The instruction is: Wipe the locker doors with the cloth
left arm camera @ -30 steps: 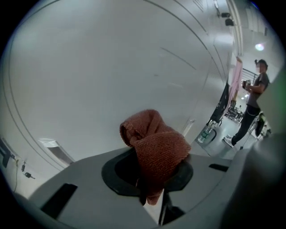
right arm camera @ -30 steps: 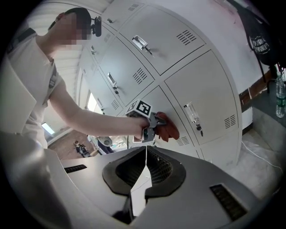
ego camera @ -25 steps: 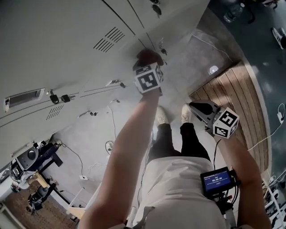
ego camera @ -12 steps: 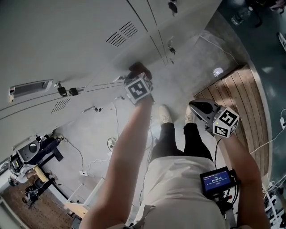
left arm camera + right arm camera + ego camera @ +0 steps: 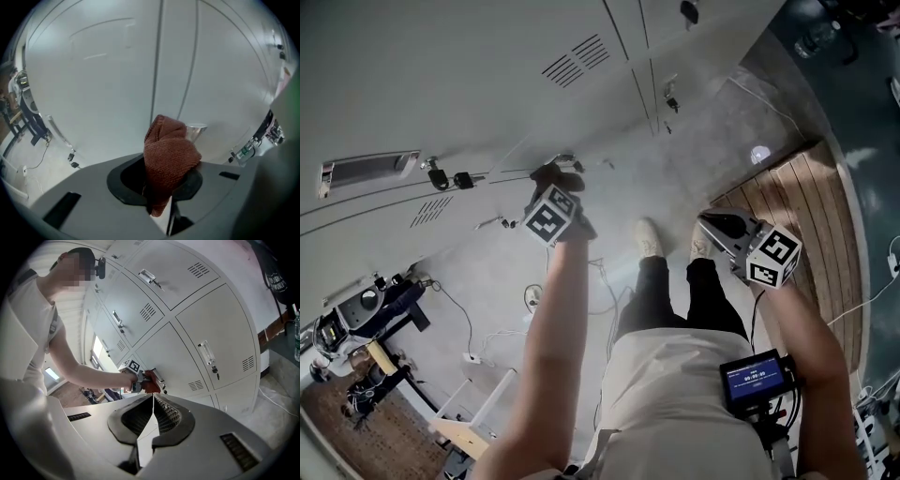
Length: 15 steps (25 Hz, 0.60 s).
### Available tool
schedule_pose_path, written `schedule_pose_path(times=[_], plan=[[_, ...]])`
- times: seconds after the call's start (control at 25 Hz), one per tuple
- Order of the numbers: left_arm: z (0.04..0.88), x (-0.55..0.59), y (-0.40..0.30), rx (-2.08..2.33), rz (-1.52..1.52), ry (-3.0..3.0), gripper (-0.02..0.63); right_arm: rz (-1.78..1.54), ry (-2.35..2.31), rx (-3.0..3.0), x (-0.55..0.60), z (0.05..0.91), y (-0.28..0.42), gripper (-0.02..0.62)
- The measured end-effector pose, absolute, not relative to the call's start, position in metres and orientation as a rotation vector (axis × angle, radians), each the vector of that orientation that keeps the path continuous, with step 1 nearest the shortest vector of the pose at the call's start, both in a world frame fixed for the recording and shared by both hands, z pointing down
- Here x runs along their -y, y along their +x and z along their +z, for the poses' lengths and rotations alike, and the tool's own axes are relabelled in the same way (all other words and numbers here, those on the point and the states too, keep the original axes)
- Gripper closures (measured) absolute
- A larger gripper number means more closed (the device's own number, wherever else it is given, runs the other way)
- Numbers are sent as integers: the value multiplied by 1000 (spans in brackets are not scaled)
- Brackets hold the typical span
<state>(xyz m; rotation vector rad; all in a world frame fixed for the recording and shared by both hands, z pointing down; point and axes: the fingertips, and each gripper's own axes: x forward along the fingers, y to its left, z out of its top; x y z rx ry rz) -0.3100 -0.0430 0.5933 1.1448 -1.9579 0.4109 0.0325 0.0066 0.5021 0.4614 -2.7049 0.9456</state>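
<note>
Head view, one cloth (image 5: pixel 551 174) in left gripper (image 5: pixel 561 192)

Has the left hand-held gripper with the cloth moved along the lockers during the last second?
Yes. In the head view the left hand-held gripper with the cloth slid away from the vent slots, closer to the hanging keys.

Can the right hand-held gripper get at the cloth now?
Probably not: the cloth is clamped in the left hand-held gripper at the locker door, and the right hand-held gripper is shut, well back.
</note>
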Motion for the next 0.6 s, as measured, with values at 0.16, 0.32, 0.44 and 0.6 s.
schedule_pose_path(times=[0.16,0.32,0.44,0.6], plan=[[612,37,-319,1938,407,1126,538,969,454,2708,-10,512,30,577],[629,49,-304,1917,498,1167,538,1007,466,2700,-16,522,34,577],[633,59,-288,1915,535,1214,538,1046,477,2709,-23,530,38,577],[630,69,-270,1936,561,1267,538,1074,495,2696,-27,547,47,577]])
